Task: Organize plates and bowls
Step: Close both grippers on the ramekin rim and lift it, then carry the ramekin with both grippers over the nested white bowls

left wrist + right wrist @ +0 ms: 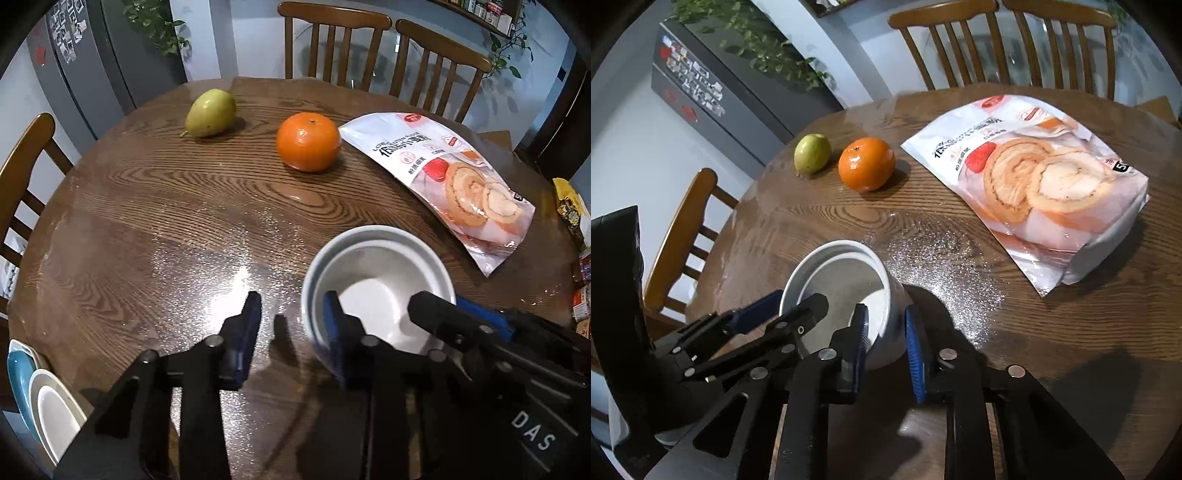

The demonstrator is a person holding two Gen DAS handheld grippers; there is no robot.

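Two nested white bowls (373, 273) (846, 266) stand on the round wooden table (147, 221). My left gripper (291, 321) (794, 302) straddles their left wall. One finger is inside and the outer finger (251, 317) stands clear of the wall, so it is open. On the opposite wall my right gripper (886, 328) (458, 314) is shut, one pad inside and the other against the outside. A blue plate (18, 380) with white dishes (55, 417) in it sits at the table's near left edge.
A green pear (210, 112) and an orange (308, 142) lie farther back. A flour bag (461, 177) (1034, 177) lies to the right of the bowls. Wooden chairs (332, 40) ring the table, and packets (572, 214) sit at the right edge.
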